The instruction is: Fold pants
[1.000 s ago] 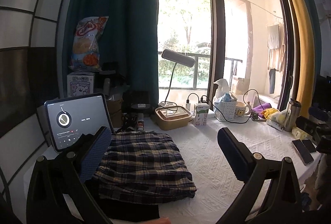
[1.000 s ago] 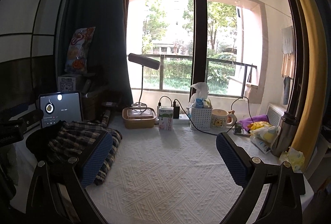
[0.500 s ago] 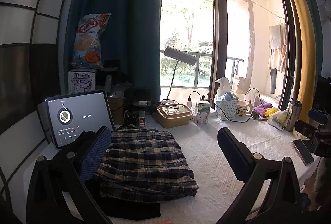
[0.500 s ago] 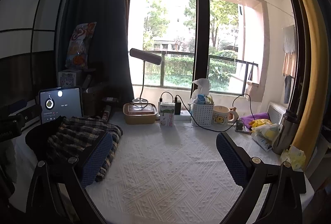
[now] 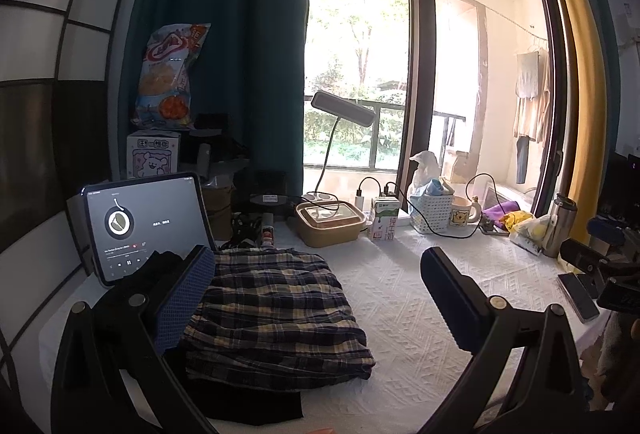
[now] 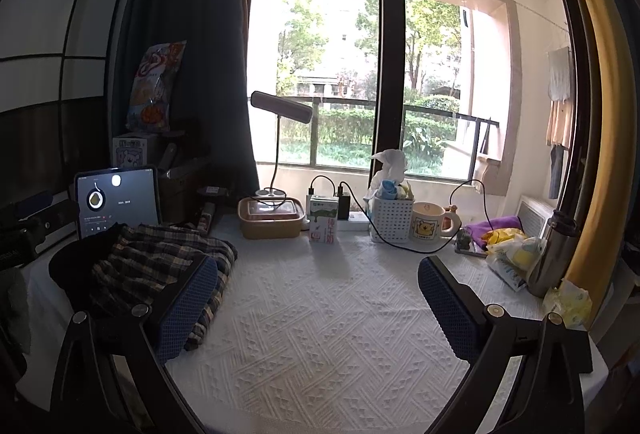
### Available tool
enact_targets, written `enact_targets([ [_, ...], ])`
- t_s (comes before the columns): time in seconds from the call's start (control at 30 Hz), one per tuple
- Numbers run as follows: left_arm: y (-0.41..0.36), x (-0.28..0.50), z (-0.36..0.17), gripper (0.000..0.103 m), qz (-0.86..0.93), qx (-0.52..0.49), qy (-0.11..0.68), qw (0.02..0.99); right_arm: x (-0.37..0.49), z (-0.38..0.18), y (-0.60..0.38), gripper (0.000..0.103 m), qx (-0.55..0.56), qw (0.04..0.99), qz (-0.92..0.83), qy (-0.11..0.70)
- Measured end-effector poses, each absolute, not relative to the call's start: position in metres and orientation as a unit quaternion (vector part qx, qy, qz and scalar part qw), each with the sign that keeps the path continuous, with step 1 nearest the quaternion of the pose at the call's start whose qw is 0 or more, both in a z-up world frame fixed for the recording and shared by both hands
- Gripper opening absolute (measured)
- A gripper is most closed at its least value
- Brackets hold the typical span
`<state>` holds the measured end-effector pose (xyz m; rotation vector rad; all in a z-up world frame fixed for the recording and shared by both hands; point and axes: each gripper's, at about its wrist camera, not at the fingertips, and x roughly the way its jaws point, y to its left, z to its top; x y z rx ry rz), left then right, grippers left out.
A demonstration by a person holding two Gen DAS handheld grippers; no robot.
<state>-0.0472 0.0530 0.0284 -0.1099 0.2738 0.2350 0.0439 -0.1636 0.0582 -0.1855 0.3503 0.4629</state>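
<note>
Folded dark plaid pants (image 5: 272,306) lie on the white textured tablecloth (image 5: 400,298), on top of a black garment (image 5: 248,402). They also show in the right wrist view (image 6: 160,266), at the left. My left gripper (image 5: 316,298) is open and empty, raised over the pants' right part. My right gripper (image 6: 316,310) is open and empty over bare cloth (image 6: 320,314), to the right of the pants.
A lit tablet (image 5: 144,226) stands behind the pants. Along the window stand a lunch box (image 5: 330,224), milk carton (image 5: 382,222), white basket (image 5: 432,207), mug (image 5: 464,211), desk lamp (image 5: 340,113). A steel flask (image 5: 560,224) and phones (image 5: 578,294) sit at right.
Both grippers have drifted slightly back and up, open and empty throughout. The pants have not moved.
</note>
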Motion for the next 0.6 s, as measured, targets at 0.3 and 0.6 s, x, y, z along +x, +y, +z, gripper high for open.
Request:
enact_targets([
  [0.3,0.0525,-0.0471,0.0302,0.102,0.113,-0.055,0.138,0.982,0.0436,0.0578,-0.1639,0.101,-0.091,0.954,0.228,0.173],
  [0.6,0.0519,-0.048,0.0306,0.102,0.111,-0.057,0.137,0.983,0.0428,0.0572,-0.1644,0.101,-0.091,0.954,0.227,0.172],
])
